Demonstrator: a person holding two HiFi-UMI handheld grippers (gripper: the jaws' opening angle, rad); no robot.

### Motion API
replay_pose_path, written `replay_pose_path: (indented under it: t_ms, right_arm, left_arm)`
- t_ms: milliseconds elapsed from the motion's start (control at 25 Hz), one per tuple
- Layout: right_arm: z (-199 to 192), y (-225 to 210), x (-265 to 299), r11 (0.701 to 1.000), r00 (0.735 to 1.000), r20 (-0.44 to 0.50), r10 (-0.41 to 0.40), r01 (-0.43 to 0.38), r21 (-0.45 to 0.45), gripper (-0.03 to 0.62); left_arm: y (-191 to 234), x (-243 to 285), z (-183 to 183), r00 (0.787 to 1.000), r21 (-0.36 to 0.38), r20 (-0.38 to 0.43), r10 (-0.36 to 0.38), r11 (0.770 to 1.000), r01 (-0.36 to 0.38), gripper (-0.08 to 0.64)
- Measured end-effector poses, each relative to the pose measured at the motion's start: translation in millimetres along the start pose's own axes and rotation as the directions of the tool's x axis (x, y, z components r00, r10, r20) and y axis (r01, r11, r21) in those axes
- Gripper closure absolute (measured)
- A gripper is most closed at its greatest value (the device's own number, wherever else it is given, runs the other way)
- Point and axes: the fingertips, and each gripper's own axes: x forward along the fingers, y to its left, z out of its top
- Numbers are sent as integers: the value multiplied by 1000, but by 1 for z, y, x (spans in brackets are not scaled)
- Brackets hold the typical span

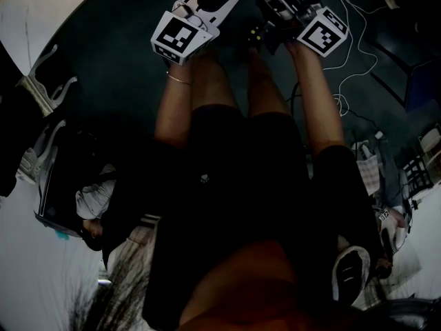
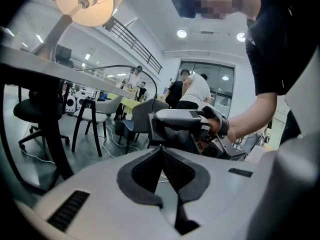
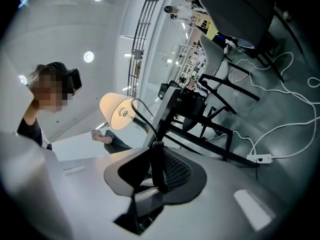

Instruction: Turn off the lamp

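Our right gripper (image 3: 157, 148) pinches the black cord (image 3: 158, 168) that curves up to the lamp (image 3: 116, 112). Our left gripper (image 2: 159, 149), close beside the right one, has its jaws pressed together on nothing. The lamp is lit and stands near the edge of the table (image 2: 75, 73).
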Motion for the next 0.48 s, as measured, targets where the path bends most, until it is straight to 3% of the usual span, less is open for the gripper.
replay_pose_path:
  t_ms: [480]
  right_arm:
    - [-1, -2, -2, 1000, 1000, -2, -7, 7, -14, 531]
  left_arm:
    - [-1, 2, -4, 1000, -2, -7, -4, 1000, 4, 545]
